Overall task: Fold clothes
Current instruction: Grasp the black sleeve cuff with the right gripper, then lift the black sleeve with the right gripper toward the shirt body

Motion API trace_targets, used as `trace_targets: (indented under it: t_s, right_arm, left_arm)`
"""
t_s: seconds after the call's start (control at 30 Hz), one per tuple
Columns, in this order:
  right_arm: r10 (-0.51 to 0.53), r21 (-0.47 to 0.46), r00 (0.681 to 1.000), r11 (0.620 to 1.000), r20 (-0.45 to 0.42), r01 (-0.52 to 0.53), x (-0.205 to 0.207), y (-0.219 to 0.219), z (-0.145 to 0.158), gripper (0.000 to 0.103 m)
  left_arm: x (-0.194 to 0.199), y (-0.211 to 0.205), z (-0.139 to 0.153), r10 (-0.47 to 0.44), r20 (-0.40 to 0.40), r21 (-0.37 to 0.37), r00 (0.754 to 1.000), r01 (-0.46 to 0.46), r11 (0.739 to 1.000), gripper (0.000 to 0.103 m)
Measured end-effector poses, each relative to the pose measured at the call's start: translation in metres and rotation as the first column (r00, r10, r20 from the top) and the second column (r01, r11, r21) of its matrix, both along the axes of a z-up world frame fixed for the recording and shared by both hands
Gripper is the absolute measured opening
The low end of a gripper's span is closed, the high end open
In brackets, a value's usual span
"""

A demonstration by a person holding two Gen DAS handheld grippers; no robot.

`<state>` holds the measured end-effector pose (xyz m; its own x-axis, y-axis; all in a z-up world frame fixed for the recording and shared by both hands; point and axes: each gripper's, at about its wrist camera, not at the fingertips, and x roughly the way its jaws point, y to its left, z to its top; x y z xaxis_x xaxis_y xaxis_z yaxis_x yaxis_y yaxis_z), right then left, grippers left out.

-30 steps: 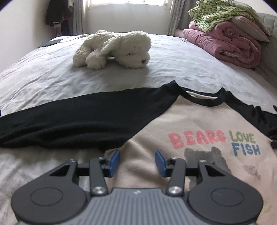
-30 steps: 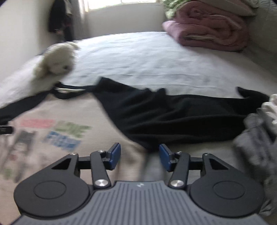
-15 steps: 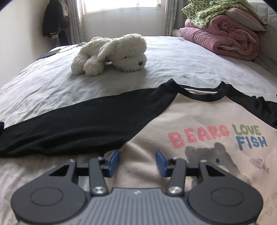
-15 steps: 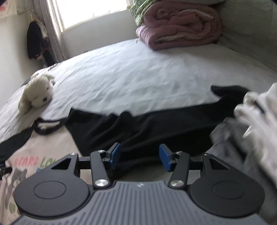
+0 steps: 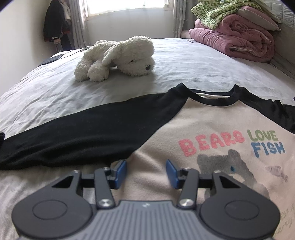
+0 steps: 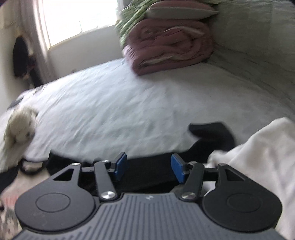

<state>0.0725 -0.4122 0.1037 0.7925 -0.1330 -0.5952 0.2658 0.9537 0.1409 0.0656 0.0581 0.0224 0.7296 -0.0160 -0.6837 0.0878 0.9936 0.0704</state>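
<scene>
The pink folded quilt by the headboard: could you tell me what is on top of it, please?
On the pink quilt lie a green patterned blanket and a beige pillow. Anything beneath the blanket's folds is covered.

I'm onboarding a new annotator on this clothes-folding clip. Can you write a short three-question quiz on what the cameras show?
1. True or false: the left tongs grip the shirt.
2. What colour are the shirt's sleeves? A) black B) red C) green
3. Fill in: the plush dog lies on the ____.

Key:
1. False; open, hovering over the cream front.
2. A
3. Bed
</scene>
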Motion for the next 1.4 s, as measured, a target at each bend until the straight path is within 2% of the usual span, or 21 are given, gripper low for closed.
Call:
trace_targets:
  t_s: [0.1,0.2,0.27,0.4,0.53,0.7,0.73,0.77,0.9,1.0,1.13,1.2,1.27,1.4]
  right_arm:
    - [-0.03,-0.047,0.999,0.998,-0.011,0.03,0.014,-0.017,0.013,0.058]
    - [-0.033,-0.132,0.996,0.991,-0.079,0.023,0.038,-0.03,0.02,0.058]
    - [-0.006,-0.172,0.988,0.985,-0.153,-0.02,0.055,-0.04,0.018,0.058]
    - [0.016,-0.245,0.949,0.965,-0.315,-0.098,0.081,-0.055,-0.005,0.057]
    - [0.023,-0.283,0.894,0.945,-0.448,-0.166,0.1,-0.066,-0.027,0.051]
    - [-0.011,-0.32,0.822,0.924,-0.569,-0.209,0.113,-0.071,-0.053,0.024]
    - [-0.022,-0.328,0.813,0.921,-0.581,-0.209,0.114,-0.071,-0.056,0.011]
    - [-0.029,-0.328,0.814,0.923,-0.58,-0.201,0.113,-0.072,-0.056,0.01]
    - [-0.069,-0.369,0.865,0.919,-0.496,-0.138,0.101,-0.072,-0.039,0.004]
    - [-0.082,-0.399,0.913,0.912,-0.399,-0.093,0.085,-0.068,-0.013,0.004]
    - [-0.083,-0.385,0.963,0.923,-0.257,-0.023,0.061,-0.064,0.023,0.004]
    - [-0.099,-0.347,0.98,0.937,-0.174,0.033,0.049,-0.064,0.042,0.004]
    - [-0.131,-0.272,0.988,0.957,-0.083,0.104,0.036,-0.068,0.06,0.004]
    - [-0.215,-0.096,0.976,0.971,0.038,0.218,0.015,-0.081,0.08,0.004]
  left_arm:
    - [0.0,0.0,0.0,-0.002,-0.001,0.0,1.0,0.002,1.0,0.05]
    - [-0.001,0.0,0.0,-0.004,-0.002,0.001,1.0,0.004,1.0,0.05]
    - [-0.001,0.0,0.0,-0.005,-0.001,0.003,1.0,0.005,1.0,0.05]
    - [-0.001,-0.001,0.0,-0.007,0.001,0.008,1.0,0.007,1.0,0.05]
    - [-0.002,-0.001,-0.001,-0.009,0.003,0.013,1.0,0.009,1.0,0.05]
    - [-0.001,-0.001,-0.001,-0.011,0.003,0.017,1.0,0.011,1.0,0.05]
    - [-0.001,-0.001,-0.001,-0.011,0.003,0.016,1.0,0.011,1.0,0.05]
    - [-0.001,-0.001,-0.001,-0.011,0.002,0.015,1.0,0.011,1.0,0.05]
    - [-0.001,0.0,0.0,-0.011,0.0,0.011,1.0,0.011,1.0,0.05]
    - [-0.001,0.0,0.0,-0.011,-0.002,0.009,1.0,0.011,1.0,0.05]
    - [-0.001,0.0,0.0,-0.008,-0.003,0.006,1.0,0.008,1.0,0.05]
    - [-0.001,0.0,0.0,-0.007,-0.004,0.005,1.0,0.007,1.0,0.05]
    - [0.0,0.001,0.0,-0.006,-0.005,0.0,1.0,0.006,1.0,0.05]
    - [0.0,0.002,0.001,-0.004,-0.011,-0.01,1.0,0.004,1.0,0.05]
